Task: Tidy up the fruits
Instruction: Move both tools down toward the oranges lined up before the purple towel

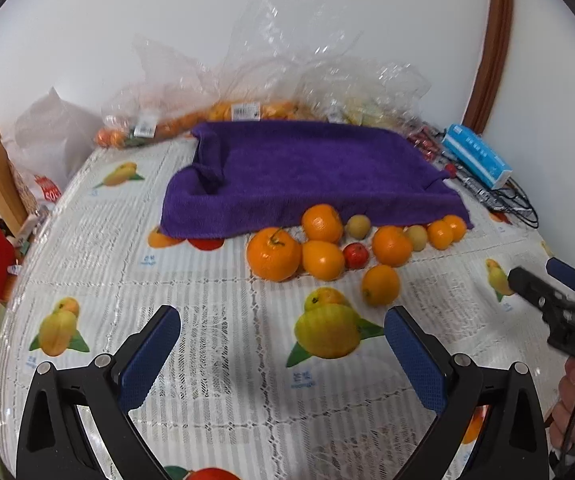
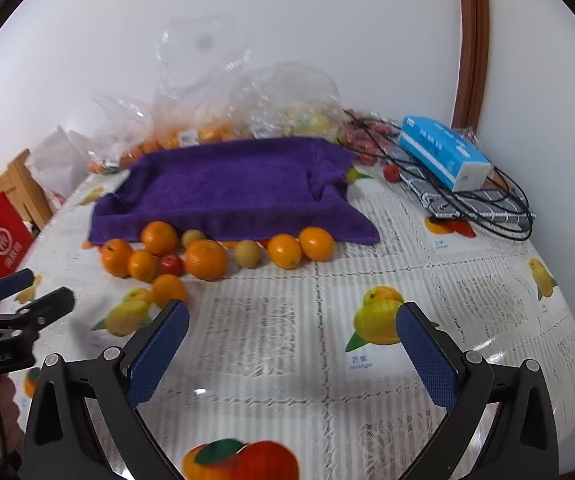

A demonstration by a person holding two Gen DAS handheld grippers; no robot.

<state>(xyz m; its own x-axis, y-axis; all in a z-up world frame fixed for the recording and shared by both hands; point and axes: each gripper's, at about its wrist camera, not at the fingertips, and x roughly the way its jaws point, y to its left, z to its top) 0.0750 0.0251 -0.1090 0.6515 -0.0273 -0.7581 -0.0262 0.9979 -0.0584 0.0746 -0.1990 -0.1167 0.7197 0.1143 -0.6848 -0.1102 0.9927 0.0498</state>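
Both tongs [image 1: 283,344] [image 2: 293,340] gape empty; only right view shows cables [image 2: 503,216].

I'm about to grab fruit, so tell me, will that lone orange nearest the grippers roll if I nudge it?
Probably. The nearest orange is round and sits apart from the cluster on a flat tablecloth, so nothing would stop it. Its smooth skin may slip between the pads. Both grippers are open.

The black right claw [image 2: 292,344], blue pads spread wide, is held empty above the fruit-printed tablecloth-covered table [image 2: 467,280]. Round orange citrus fruits [image 2: 206,259] are clustered against the rumpled purple towel [image 2: 231,188]; a small red fruit [image 2: 172,264] sits among them.
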